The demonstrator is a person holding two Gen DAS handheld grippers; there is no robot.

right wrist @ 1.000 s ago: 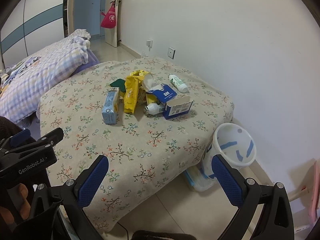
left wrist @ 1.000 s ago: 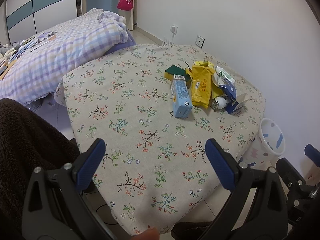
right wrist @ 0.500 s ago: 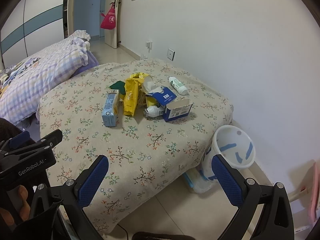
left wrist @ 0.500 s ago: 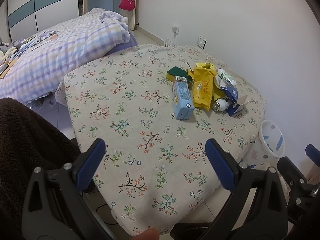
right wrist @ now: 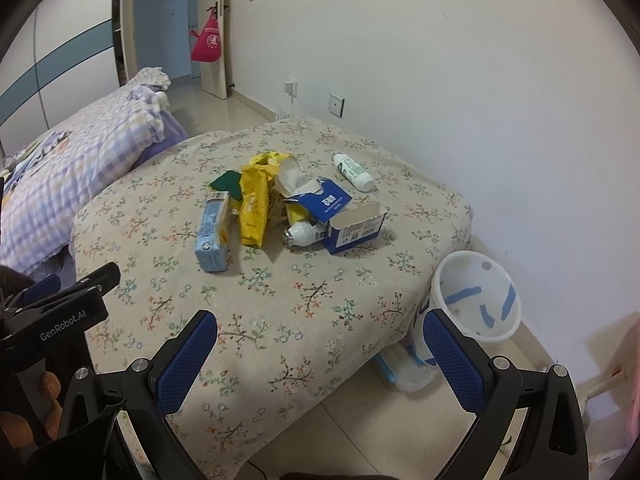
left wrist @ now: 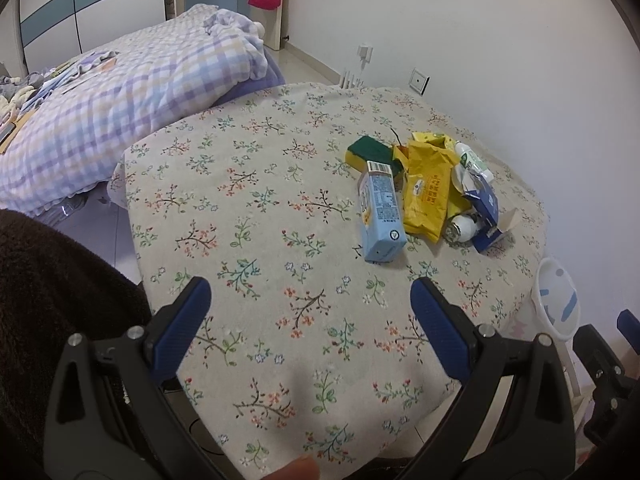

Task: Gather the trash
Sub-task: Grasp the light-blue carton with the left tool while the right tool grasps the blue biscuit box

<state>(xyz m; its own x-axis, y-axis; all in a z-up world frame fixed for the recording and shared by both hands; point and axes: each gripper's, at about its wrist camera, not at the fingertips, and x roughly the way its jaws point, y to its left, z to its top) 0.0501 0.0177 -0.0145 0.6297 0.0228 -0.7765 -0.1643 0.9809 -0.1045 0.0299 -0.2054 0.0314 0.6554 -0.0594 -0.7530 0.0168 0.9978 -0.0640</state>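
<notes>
Both tools are empty. The left gripper point(left wrist: 306, 304) has its blue-padded jaws spread wide above the near edge of the floral-print cloth-covered table point(left wrist: 248, 216), and the right gripper point(right wrist: 320, 342) is just as wide, hovering over the table's near corner with nothing between its pads.

Farther out, the rubbish lies in one loose heap toward the far right part of the table. Nearest the grippers is a light-blue drink carton point(left wrist: 380, 216) lying on its side. Touching it on the far side are a crumpled yellow plastic packet point(left wrist: 426, 196) and a green-and-yellow scouring sponge point(left wrist: 370, 152). Beside those sit a torn dark-blue cardboard box point(right wrist: 344, 220) with its flap open and a small white bottle with a metal cap point(right wrist: 304, 234) tucked against it. A white plastic bottle with a green label point(right wrist: 354, 172) lies a little apart, nearer the wall.

On the floor just beside the table's right corner stands a white plastic bin with blue tape strips point(right wrist: 476, 296); from what shows of its inside, it looks empty.

By my reading, collection has not begun: no piece is in the bin or in a grip, so every item is left to pick and drop.
</notes>
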